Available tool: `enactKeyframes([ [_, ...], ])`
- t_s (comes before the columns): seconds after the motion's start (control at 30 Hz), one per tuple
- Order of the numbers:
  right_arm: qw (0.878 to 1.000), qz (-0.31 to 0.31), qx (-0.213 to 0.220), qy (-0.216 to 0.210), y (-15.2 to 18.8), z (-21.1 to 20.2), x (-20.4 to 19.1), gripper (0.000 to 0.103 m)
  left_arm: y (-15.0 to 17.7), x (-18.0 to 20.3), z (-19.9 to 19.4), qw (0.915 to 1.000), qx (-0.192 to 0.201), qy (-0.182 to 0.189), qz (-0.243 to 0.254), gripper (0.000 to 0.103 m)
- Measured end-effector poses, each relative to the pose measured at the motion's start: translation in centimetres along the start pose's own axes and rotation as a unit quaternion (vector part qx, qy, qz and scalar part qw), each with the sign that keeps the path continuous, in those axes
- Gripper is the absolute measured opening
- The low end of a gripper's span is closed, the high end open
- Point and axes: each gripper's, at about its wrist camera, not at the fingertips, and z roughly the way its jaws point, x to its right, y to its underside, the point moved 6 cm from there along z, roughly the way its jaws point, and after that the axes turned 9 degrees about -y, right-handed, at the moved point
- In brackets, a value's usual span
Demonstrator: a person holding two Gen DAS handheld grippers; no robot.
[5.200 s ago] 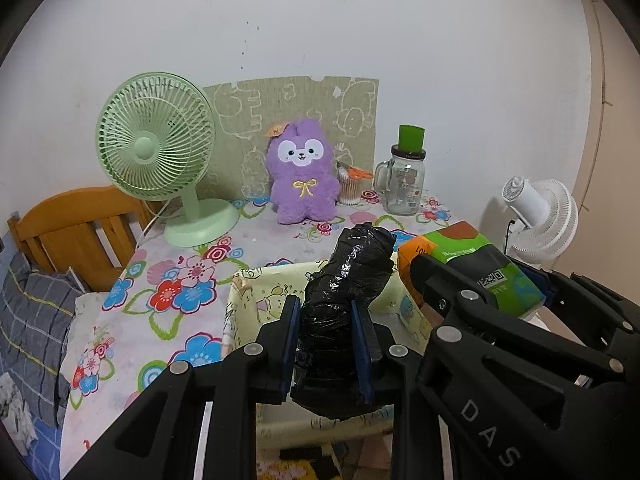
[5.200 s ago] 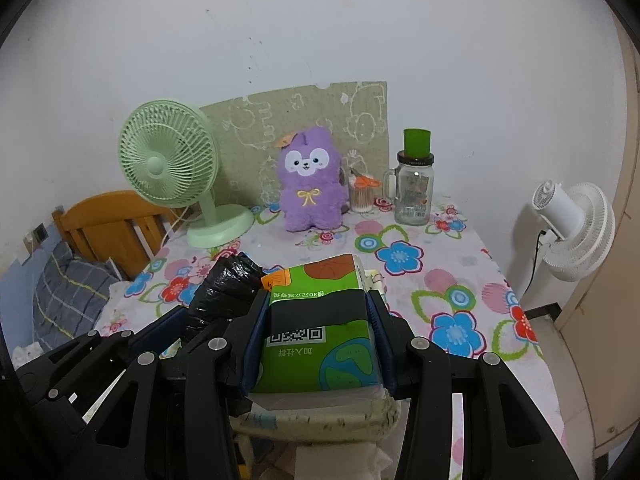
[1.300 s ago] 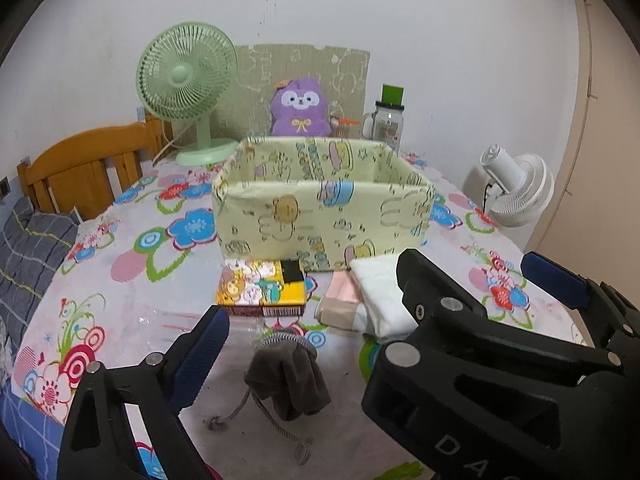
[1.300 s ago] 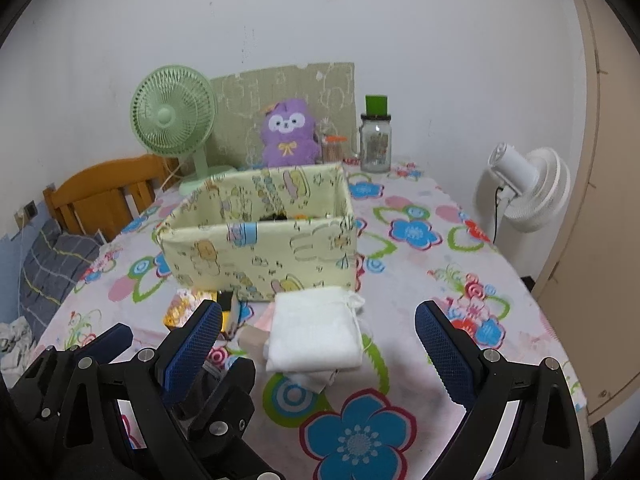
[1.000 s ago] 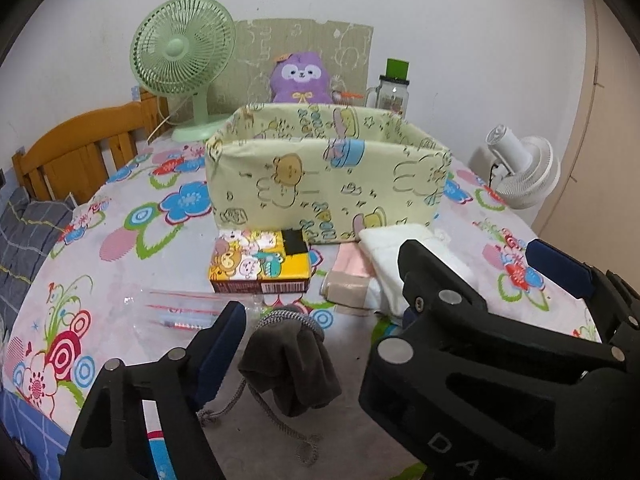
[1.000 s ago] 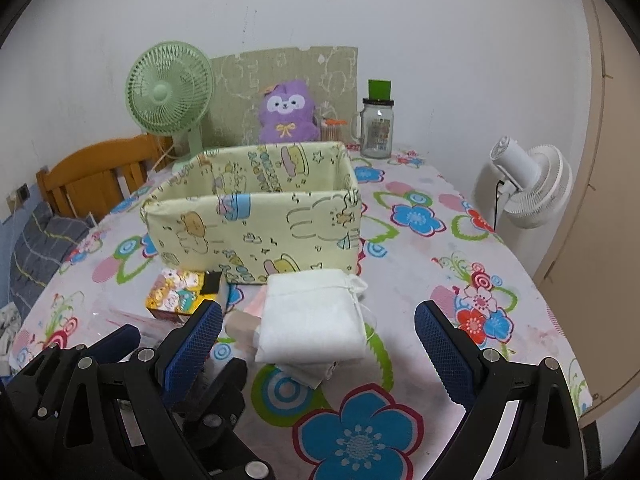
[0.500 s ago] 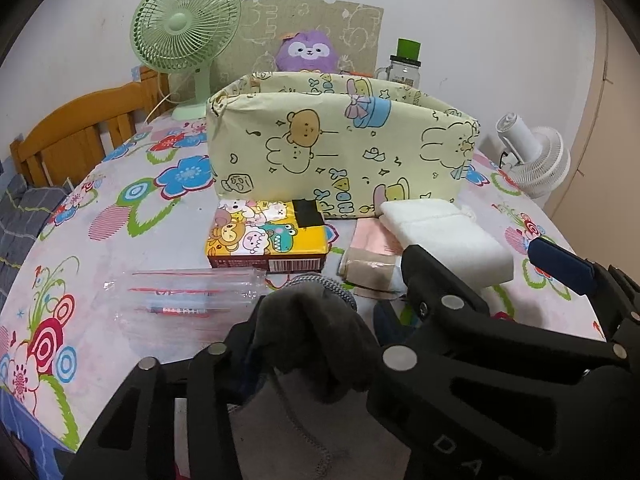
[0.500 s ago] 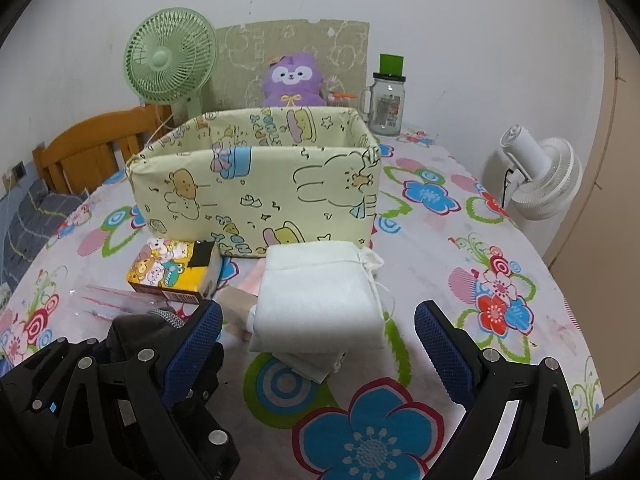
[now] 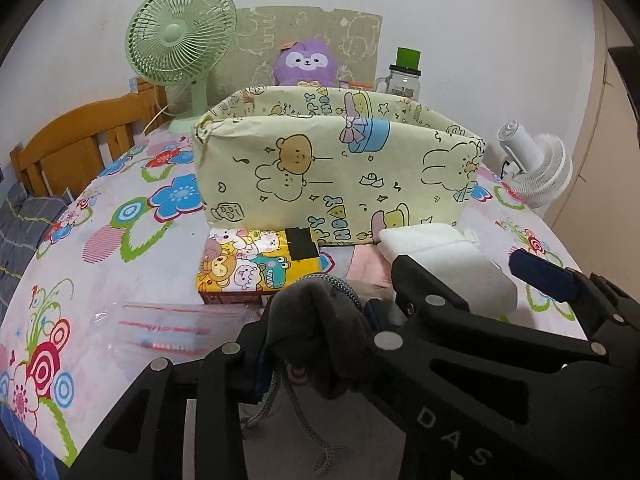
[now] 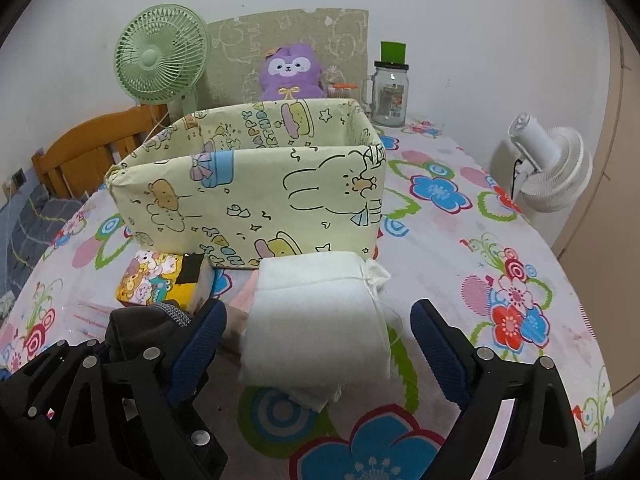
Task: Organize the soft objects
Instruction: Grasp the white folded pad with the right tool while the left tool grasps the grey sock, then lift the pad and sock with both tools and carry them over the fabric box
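Nearest the left wrist camera, the left gripper (image 9: 316,340) has its jaws closing on a dark grey drawstring cloth pouch (image 9: 320,332); the fabric is bunched between the pads and looks pinched, its cord trailing onto the flowered tablecloth (image 9: 120,248). Right gripper (image 10: 318,340) straddles a white padded fabric pack (image 10: 320,316); its jaws are closing, but both blue pads stand clear of the pack's sides, so no grip yet. The pack rests on a pink flat bundle (image 9: 366,268), of which only an edge shows. Just left of these lie a cartoon-printed yellow tissue packet (image 9: 252,264) and a clear plastic sleeve with red lines (image 9: 160,324), both loose on the cloth. Behind them, touching or nearly touching the packet and pack, stands the pale yellow cartoon-print storage box (image 10: 256,200); its interior is hidden from both views, so contents cannot be told. Judgement: task partly along, with five items outside the box, two being taken up now. Farther back: green desk fan (image 10: 160,60), purple plush toy (image 10: 290,72), glass jar with green lid (image 10: 390,88).
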Motion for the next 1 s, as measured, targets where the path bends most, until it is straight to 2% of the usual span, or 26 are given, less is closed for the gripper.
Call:
enactKeyframes([
  [0.07,1.0,0.001,-0.008,-0.003,0.1,0.6,0.1,0.09,0.1,0.2,0.4,0.9999,-0.01,0.0,0.002,0.042],
  [0.13,1.0,0.005,-0.014,-0.015,0.2,1.0,0.2,0.08,0.1,0.3,0.5,0.9999,-0.009,-0.005,0.005,0.042],
  [0.2,0.999,0.01,-0.021,-0.023,0.4,1.2,0.3,0.077,0.1,0.4,0.5,0.9999,-0.008,-0.008,0.009,0.042],
  [0.23,0.999,0.011,-0.023,-0.024,0.5,1.3,0.4,0.073,0.1,0.5,0.6,0.9999,-0.008,-0.009,0.01,0.042],
  [0.4,0.999,0.009,-0.024,-0.022,0.6,1.2,0.3,0.067,0.2,0.6,0.5,0.9998,-0.006,-0.011,0.013,0.042],
  [1.0,1.0,0.005,0.009,-0.017,0.3,-2.6,-0.4,0.065,0.0,0.4,-2.9,0.9996,0.027,-0.001,0.011,0.041],
])
